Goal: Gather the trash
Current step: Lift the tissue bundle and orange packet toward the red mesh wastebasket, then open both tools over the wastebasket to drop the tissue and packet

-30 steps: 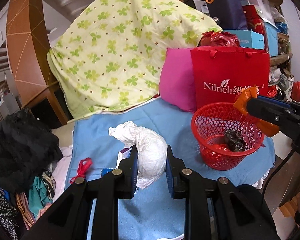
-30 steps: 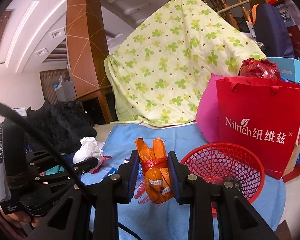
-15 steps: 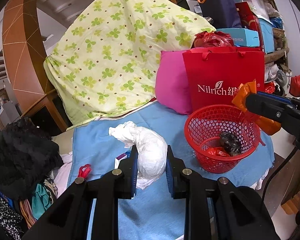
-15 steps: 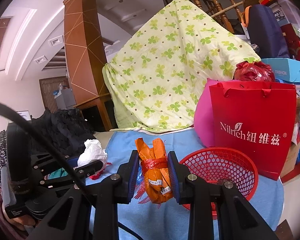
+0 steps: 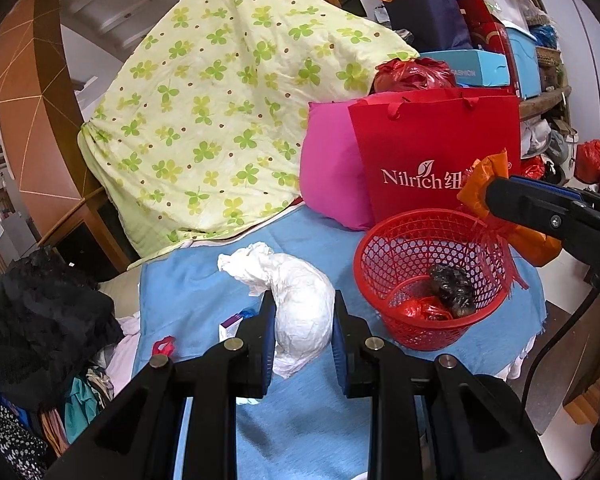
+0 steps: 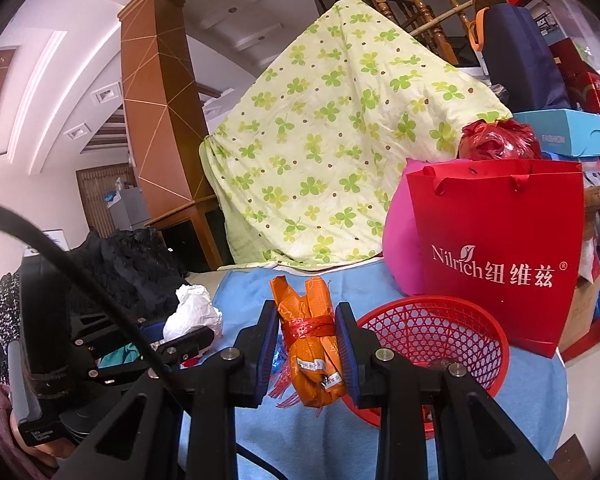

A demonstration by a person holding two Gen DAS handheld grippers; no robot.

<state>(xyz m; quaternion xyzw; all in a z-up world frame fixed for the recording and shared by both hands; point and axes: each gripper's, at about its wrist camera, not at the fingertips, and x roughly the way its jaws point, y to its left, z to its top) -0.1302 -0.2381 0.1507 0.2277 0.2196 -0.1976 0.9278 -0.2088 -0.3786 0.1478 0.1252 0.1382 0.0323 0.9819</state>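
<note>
My left gripper (image 5: 303, 320) is shut on a crumpled white plastic bag (image 5: 300, 300), held above the blue cloth (image 5: 204, 280). My right gripper (image 6: 307, 340) is shut on an orange packet bundle (image 6: 310, 344) tied with red string, held just left of the red mesh basket (image 6: 452, 328). In the left wrist view the basket (image 5: 428, 256) stands at the right with a dark lump (image 5: 452, 288) and red wrapper (image 5: 420, 308) inside; the orange bundle (image 5: 484, 184) hangs over its far right rim. The white bag also shows in the right wrist view (image 6: 194, 312).
A red Nilrich paper bag (image 5: 436, 152) and pink cushion (image 5: 328, 172) stand behind the basket. A clover-print quilt (image 5: 228, 120) drapes at the back. A small purple-white box (image 5: 230, 326) and red scrap (image 5: 162, 346) lie on the cloth. Black clothing (image 5: 40, 320) is piled left.
Both grippers have lifted slightly with their loads still held. The basket sits lower and nearer in both views; the orange bundle stays by its rim.
</note>
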